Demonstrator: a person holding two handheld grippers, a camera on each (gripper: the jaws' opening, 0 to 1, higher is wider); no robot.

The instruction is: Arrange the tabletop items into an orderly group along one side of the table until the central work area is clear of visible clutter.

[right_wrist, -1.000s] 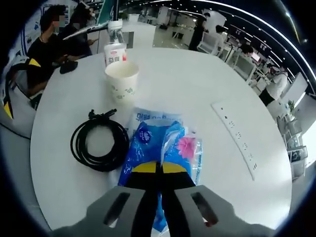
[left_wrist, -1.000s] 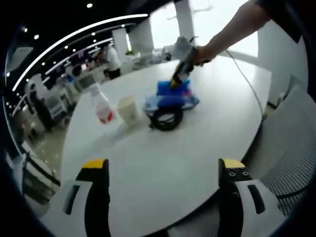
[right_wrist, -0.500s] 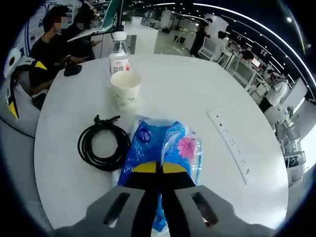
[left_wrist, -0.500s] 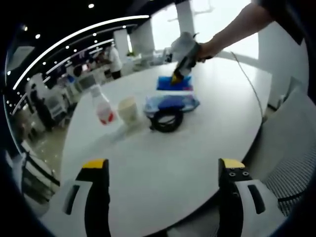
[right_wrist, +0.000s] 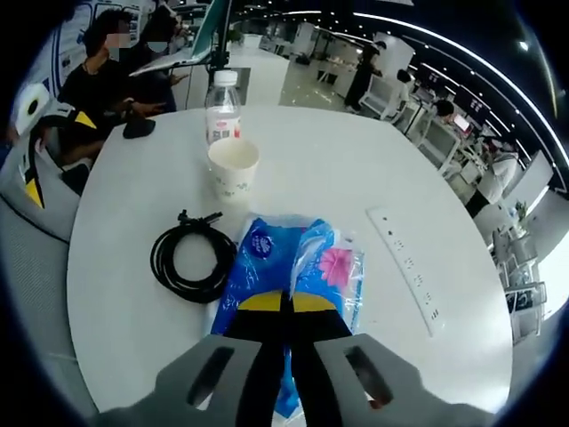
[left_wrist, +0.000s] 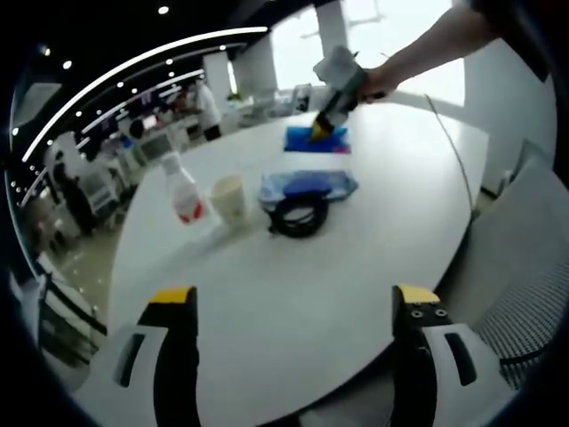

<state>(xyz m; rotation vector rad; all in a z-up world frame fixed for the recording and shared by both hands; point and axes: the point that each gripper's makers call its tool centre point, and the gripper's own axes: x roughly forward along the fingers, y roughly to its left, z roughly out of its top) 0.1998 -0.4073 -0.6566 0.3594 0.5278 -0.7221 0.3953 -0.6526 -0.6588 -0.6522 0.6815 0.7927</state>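
- Right hand-held gripper (right_wrist: 286, 302) is clamped on the blue tissue pack (right_wrist: 293, 262), held up above the worktop (right_wrist: 356, 178).
- Left hand-held gripper (left_wrist: 293, 307) hangs with jaws spread, holding nothing.
- We're mid-carry; next it probably needs setting down beside the cup (right_wrist: 233, 166), bottle (right_wrist: 223, 106) and cable coil (right_wrist: 193, 258).

bright even overhead strip lighting, window glare blown out at top of left gripper view, strong fisheye bending at edges, slight softness

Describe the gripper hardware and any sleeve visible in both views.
The left gripper has pale grey jaws with black inner faces and yellow tips. The right gripper has grey slotted jaw bodies, black fingers and yellow tips; in the left gripper view its housing is light grey. A dark short sleeve covers the upper arm.
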